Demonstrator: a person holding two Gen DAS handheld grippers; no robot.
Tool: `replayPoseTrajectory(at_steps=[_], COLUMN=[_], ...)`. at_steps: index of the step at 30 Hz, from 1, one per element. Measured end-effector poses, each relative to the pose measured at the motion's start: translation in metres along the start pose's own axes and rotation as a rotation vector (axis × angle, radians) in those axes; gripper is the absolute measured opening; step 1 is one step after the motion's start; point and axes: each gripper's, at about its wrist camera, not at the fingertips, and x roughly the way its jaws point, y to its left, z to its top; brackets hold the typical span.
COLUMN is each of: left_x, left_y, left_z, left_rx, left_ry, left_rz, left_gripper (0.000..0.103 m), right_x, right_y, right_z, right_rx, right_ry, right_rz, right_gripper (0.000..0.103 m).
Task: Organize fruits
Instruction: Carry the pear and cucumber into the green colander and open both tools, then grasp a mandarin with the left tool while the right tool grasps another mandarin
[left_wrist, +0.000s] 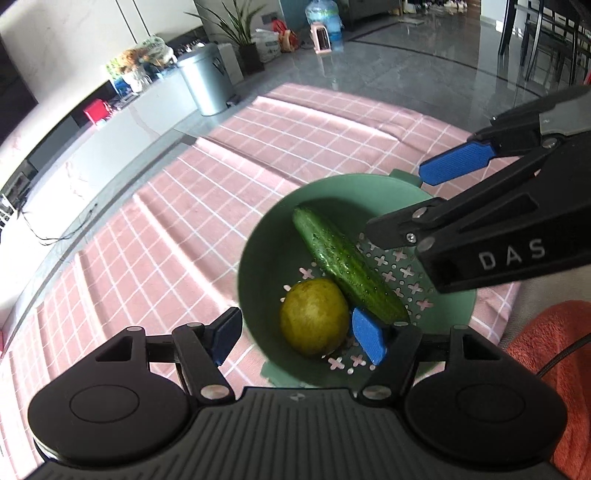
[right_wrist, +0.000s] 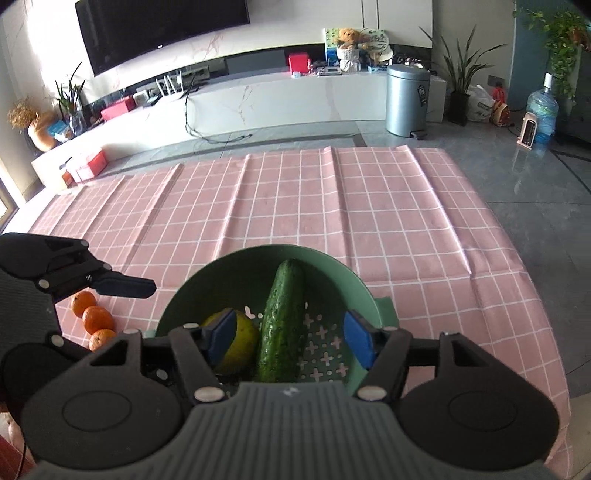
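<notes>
A green colander bowl (left_wrist: 266, 236) (right_wrist: 332, 266) sits on the pink checked tablecloth. Inside lie a cucumber (left_wrist: 347, 264) (right_wrist: 282, 317) and a yellow-green round fruit (left_wrist: 314, 317) (right_wrist: 245, 343). My left gripper (left_wrist: 299, 338) is open and empty, hovering over the bowl's near rim above the round fruit. My right gripper (right_wrist: 290, 338) is open and empty above the bowl, its pads either side of the cucumber; it also shows in the left wrist view (left_wrist: 417, 199). Three oranges (right_wrist: 96, 319) lie on the cloth left of the bowl.
The pink checked tablecloth (right_wrist: 332, 199) covers the table, with its far edge and right edge dropping to a grey floor. An orange towel (left_wrist: 554, 354) lies to the right of the bowl. A grey bin (right_wrist: 406, 99) stands on the floor beyond.
</notes>
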Motion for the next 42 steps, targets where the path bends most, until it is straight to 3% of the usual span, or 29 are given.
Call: replayPoseTrajectory(at_steps=[6, 15, 23, 31, 36, 42], left_x=[-0.035, -0.085, -0.101, -0.078, -0.058, -0.046], left_y=[0.013, 0.061, 0.101, 0.116, 0.124, 0.131], left_z=[-0.022, -0.084, -0.140, -0.180, -0.192, -0.192], left_rx=[-0.064, -0.274, -0.452, -0.553, -0.633, -0.640], left_ry=[-0.038, -0.110, -0.136, -0.119, -0.096, -0.100], left_rz=[0.044, 0.093, 0.069, 0.001, -0.025, -0.003], left_gripper=[0.081, 0.081, 0.077, 0.060, 0.050, 0.050], right_x=[-0.031, -0.044, -0.027, 0.000, 0.020, 0.043], right_y=[0.022, 0.075, 0.129, 0.153, 0.159, 0.162], right_z=[-0.018, -0.059, -0.087, -0.097, -0.097, -0.096], right_rx=[0.078, 0.109, 0.067, 0.058, 0.055, 0.056], right_ry=[-0.078, -0.114, -0.088, -0.041, -0.003, 0.037], right_rz=[0.002, 0.055, 0.089, 0.110, 0.116, 0.127], right_gripper=[0.076, 0.075, 0.066, 0.046, 0.033, 0.030])
